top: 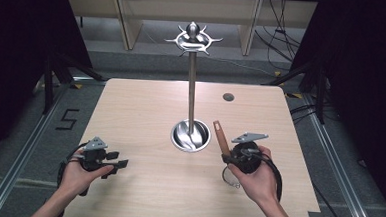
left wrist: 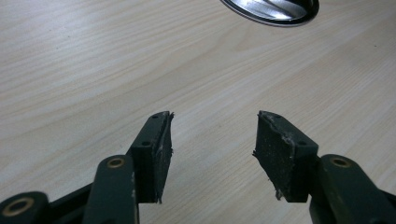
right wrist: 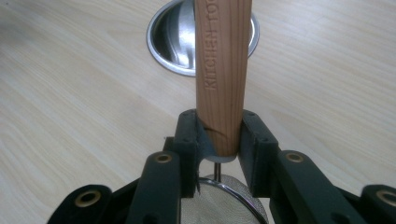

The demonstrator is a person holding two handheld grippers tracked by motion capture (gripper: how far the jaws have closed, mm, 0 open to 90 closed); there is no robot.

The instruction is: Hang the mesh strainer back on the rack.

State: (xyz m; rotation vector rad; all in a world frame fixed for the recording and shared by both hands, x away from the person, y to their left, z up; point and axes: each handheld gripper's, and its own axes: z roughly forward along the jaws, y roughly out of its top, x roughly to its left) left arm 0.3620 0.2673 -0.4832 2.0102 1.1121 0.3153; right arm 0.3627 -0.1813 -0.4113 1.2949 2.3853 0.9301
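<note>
Near the table's [top: 126, 195] front edge, the right gripper [right wrist: 218, 135] pinches the wooden-handled strainer [right wrist: 220, 70] low, so it could pivot and miss the rack's [top: 191, 88] hooks; the left gripper [left wrist: 212, 140] stands spread, empty.

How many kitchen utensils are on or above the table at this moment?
1. A wooden-handled strainer is clamped by its handle in the right gripper, beside the round base of the metal hanging stand. The stand's hooks look bare.
</note>
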